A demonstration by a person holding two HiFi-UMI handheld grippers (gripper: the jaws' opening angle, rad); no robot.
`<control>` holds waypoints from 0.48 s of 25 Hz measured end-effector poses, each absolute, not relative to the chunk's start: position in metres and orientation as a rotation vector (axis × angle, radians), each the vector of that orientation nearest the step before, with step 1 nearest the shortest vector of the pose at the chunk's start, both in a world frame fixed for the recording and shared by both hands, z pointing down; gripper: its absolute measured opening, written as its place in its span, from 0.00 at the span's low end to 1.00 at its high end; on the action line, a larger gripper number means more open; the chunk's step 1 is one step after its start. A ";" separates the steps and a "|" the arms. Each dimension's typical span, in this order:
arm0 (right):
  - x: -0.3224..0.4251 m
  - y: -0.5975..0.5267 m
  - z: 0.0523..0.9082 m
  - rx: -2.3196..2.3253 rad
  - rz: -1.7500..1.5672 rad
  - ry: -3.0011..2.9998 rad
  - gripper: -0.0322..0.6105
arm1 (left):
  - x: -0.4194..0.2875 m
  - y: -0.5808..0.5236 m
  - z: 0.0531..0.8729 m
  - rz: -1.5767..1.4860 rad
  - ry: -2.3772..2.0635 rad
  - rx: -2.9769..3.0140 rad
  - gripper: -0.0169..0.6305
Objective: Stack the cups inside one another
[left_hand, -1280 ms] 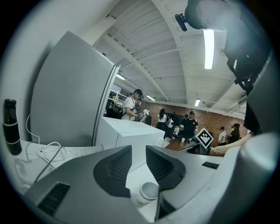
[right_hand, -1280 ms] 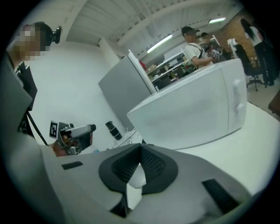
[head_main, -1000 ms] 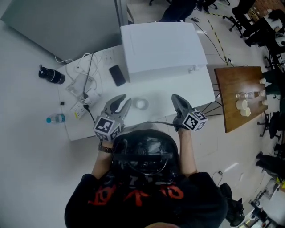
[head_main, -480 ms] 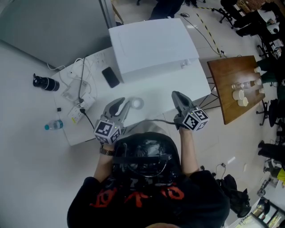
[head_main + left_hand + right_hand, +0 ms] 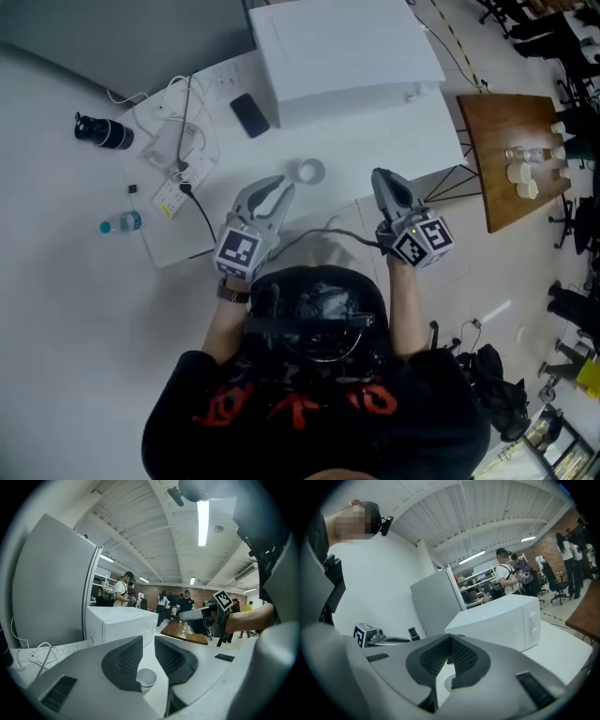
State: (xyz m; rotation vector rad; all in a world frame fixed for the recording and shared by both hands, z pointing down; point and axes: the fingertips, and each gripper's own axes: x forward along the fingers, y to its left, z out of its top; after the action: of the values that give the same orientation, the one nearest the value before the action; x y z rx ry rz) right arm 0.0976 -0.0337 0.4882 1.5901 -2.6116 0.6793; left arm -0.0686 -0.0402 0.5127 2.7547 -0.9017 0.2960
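Cups (image 5: 310, 172) sat mid-table on the white table (image 5: 412, 141), in front of the microwave (image 5: 347, 42) and clear of the front edge. Bare tabletop lay to their right. Phone (image 5: 249, 114), power strip (image 5: 173, 192) and cables crowded the left end. My left gripper (image 5: 279, 186) hovered just short of the cups, jaws apart, cups lined up with the gap, untouched. My right gripper (image 5: 382, 175) was clenched on nothing, off to the right near the front edge. Both pointed away from me, roughly level.
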 end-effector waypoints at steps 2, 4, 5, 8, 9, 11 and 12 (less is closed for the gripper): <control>0.094 -0.029 0.485 1.582 0.663 -2.639 0.06 | -0.070 -0.035 0.506 0.290 -0.923 2.762 0.15; 0.096 -0.023 0.482 1.570 0.646 -2.656 0.06 | -0.066 -0.028 0.500 0.272 -0.944 2.764 0.15; 0.097 -0.019 0.481 1.562 0.643 -2.662 0.06 | -0.065 -0.023 0.497 0.267 -0.956 2.762 0.15; 0.102 -0.005 0.479 1.537 0.645 -2.683 0.06 | -0.060 -0.006 0.492 0.278 -0.997 2.759 0.15; 0.108 0.001 0.478 1.533 0.644 -2.687 0.06 | -0.054 0.001 0.491 0.286 -1.001 2.762 0.15; 0.122 0.015 0.478 1.536 0.647 -2.693 0.06 | -0.039 0.018 0.490 0.303 -0.994 2.772 0.15; 0.129 0.021 0.479 1.538 0.656 -2.696 0.06 | -0.033 0.027 0.489 0.313 -0.990 2.776 0.15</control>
State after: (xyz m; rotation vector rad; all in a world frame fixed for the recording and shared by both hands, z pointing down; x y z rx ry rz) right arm 0.1285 0.0214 0.4790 1.5381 -2.6962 0.6558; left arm -0.0326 0.0270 0.4887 2.7763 -0.9903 0.3128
